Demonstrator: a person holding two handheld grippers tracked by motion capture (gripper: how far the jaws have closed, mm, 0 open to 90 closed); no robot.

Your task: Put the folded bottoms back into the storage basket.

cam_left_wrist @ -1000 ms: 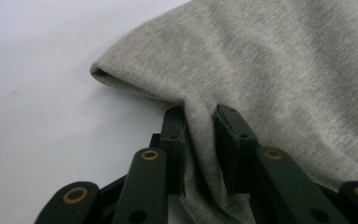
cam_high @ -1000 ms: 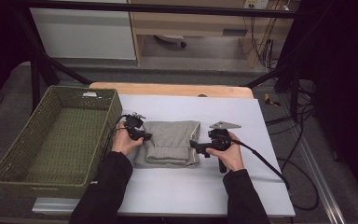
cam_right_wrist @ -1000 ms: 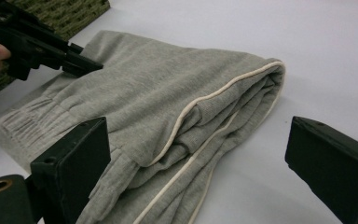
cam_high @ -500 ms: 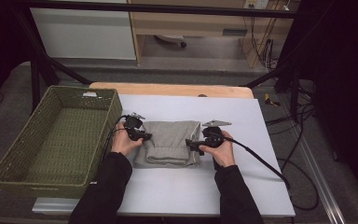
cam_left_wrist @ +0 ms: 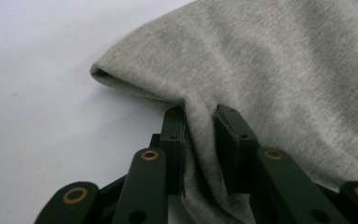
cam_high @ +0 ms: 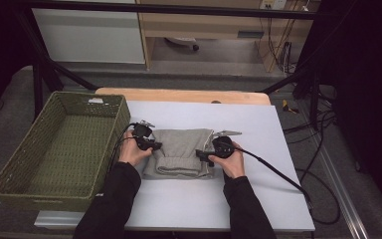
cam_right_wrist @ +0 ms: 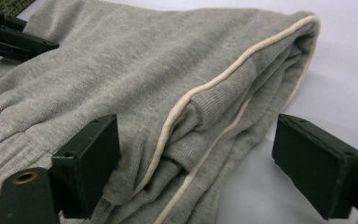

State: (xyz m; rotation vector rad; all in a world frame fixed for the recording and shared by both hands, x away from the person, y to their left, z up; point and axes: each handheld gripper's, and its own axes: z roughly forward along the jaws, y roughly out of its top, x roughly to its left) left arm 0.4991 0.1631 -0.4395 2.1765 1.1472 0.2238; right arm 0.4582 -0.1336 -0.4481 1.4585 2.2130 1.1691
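Claws flanking folded garment, left pinching

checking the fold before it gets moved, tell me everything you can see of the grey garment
The grey garment is a soft knit, sweatshirt-like fabric folded into a compact stack of layers, lying flat on the white table beside the green woven basket. Cream piping runs along its stacked edges on the right, with a ribbed band nearby. The left gripper is shut on a pinch of its left edge; the right gripper is open, its jaws straddling the piped edge, one resting on the cloth.
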